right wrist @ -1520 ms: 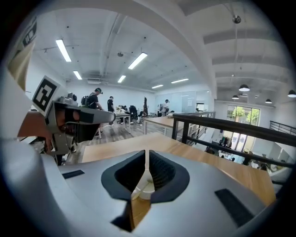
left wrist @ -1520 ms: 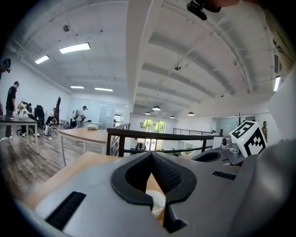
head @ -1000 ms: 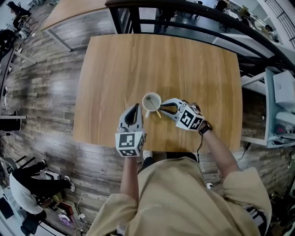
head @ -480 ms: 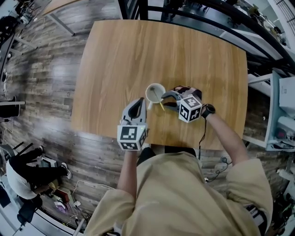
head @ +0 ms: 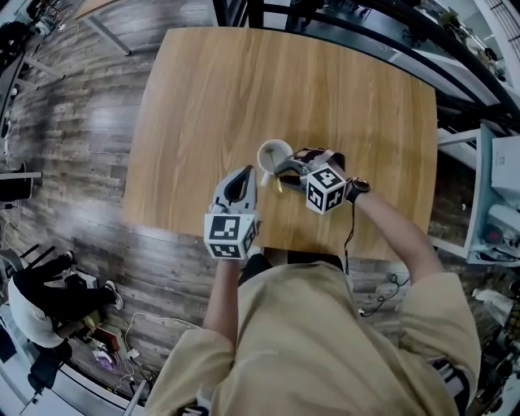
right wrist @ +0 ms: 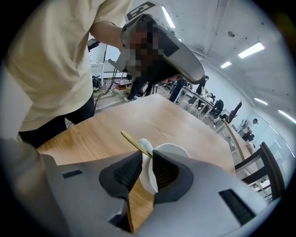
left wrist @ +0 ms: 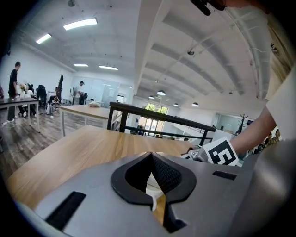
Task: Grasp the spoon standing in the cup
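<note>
A white cup [head: 272, 153] stands on the wooden table [head: 284, 81] near its front edge, and a gold spoon [head: 277, 184] leans out of it toward me. My right gripper [head: 281, 169] reaches in from the right. In the right gripper view its jaws [right wrist: 147, 152] are closing around the spoon handle [right wrist: 132, 139], with a little gap still showing and the cup [right wrist: 173, 149] just behind. My left gripper [head: 246, 172] hovers just left of the cup, shut and holding nothing [left wrist: 150, 155].
A black railing [head: 366, 24] runs along the table's far side. White shelving [head: 496, 187] stands at the right. A person [head: 41, 301] sits on the floor at the lower left. The table edge lies just below the grippers.
The right gripper has moved left, in toward the cup, and its jaws now stand around the spoon handle. The left gripper has barely shifted.
</note>
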{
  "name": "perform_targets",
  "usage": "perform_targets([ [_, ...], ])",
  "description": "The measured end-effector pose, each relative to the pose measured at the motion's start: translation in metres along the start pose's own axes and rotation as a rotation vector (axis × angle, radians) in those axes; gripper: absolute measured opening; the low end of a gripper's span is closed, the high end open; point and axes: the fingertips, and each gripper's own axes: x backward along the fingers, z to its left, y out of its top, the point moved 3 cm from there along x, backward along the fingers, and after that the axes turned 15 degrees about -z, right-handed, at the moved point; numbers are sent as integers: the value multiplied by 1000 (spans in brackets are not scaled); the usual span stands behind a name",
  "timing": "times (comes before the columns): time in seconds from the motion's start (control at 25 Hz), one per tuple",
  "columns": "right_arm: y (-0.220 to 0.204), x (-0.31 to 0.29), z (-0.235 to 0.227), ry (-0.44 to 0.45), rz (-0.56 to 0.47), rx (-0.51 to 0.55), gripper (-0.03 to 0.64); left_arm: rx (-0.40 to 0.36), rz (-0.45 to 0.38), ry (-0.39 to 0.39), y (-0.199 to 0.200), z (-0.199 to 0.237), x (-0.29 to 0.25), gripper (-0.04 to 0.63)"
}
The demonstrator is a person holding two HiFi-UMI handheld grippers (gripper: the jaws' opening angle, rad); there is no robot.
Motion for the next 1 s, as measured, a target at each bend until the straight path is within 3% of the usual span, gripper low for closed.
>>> perform_targets([
  [0.44, 25, 5, -25, -172, -71, -69, 18, -8, -16, 2, 5, 9, 14, 3],
  [0.8, 47, 27, -29, -340, -85, -116, 17, 0, -33, -12, 10, 7, 31, 3],
  [1.0, 58, 46, -21, -445, -89, -165, 17, -32, -38, -38, 13, 2, 36, 3],
])
